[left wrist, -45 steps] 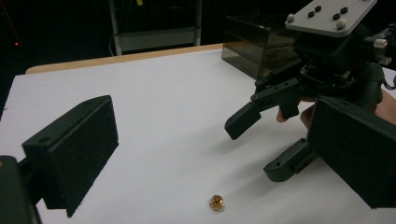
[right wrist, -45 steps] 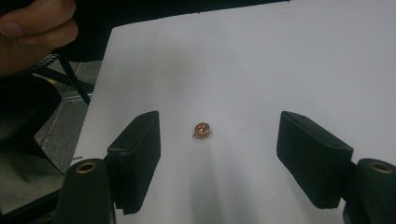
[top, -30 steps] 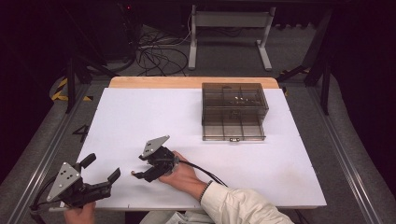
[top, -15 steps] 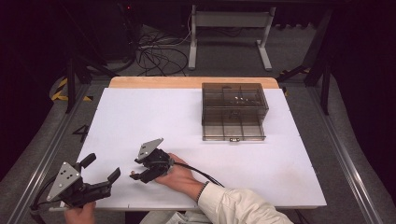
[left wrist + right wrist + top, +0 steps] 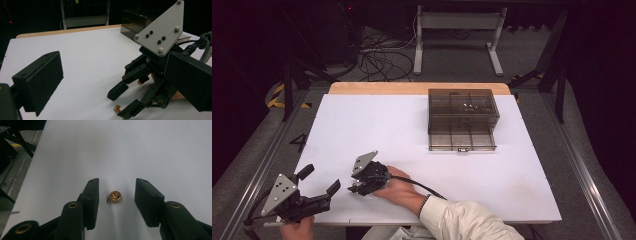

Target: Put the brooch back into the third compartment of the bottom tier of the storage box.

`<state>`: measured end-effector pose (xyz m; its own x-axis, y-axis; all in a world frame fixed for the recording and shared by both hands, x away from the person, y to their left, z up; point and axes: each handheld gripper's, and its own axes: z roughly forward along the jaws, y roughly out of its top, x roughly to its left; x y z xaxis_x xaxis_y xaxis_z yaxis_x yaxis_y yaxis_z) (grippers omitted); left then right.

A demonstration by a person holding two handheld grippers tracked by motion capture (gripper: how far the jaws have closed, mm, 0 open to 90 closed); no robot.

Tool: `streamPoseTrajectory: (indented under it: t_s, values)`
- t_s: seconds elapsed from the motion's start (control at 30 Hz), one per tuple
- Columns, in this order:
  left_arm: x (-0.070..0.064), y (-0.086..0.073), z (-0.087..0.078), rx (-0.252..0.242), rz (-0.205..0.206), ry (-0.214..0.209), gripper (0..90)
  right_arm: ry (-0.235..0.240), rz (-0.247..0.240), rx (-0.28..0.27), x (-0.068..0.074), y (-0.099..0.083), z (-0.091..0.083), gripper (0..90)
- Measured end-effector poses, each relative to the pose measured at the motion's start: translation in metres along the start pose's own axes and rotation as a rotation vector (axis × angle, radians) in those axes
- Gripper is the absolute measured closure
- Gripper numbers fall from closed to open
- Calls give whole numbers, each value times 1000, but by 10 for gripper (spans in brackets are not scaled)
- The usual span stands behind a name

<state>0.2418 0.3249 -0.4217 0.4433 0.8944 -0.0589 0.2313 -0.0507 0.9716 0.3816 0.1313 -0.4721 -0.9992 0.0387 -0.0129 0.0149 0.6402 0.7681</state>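
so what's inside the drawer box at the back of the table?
Through the smoky walls of the drawer box, a few small pale bits show in its upper level; what they are cannot be told. The lower drawer's grid of compartments looks empty, though the tinted walls obscure detail.

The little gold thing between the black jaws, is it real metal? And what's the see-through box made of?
The little gold thing looks like shiny metal: it is brassy gold and glints, though real gold can't be told by sight. It lies on the table between the open right gripper. The box looks like smoky clear plastic, since its inner dividers show through.
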Motion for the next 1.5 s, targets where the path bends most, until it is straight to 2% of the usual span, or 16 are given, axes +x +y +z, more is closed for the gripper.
streamPoseTrajectory:
  t_s: [0.23,0.47,0.73,0.9,1.1,1.5]
  values:
    - [0,0,0,1,0,0,28,-6,0,9,0,2,3,646]
    - [0,0,0,1,-4,1,28,-13,-39,13,3,3,4,791]
    - [0,0,1,0,-5,0,28,-16,-48,14,4,3,4,809]
    - [1,0,0,0,-6,0,28,-25,-35,12,4,4,0,811]
    - [1,0,0,1,-5,0,28,-40,-23,-2,3,5,-14,811]
    - [0,0,3,6,-1,-2,28,-79,9,-77,0,3,-56,811]
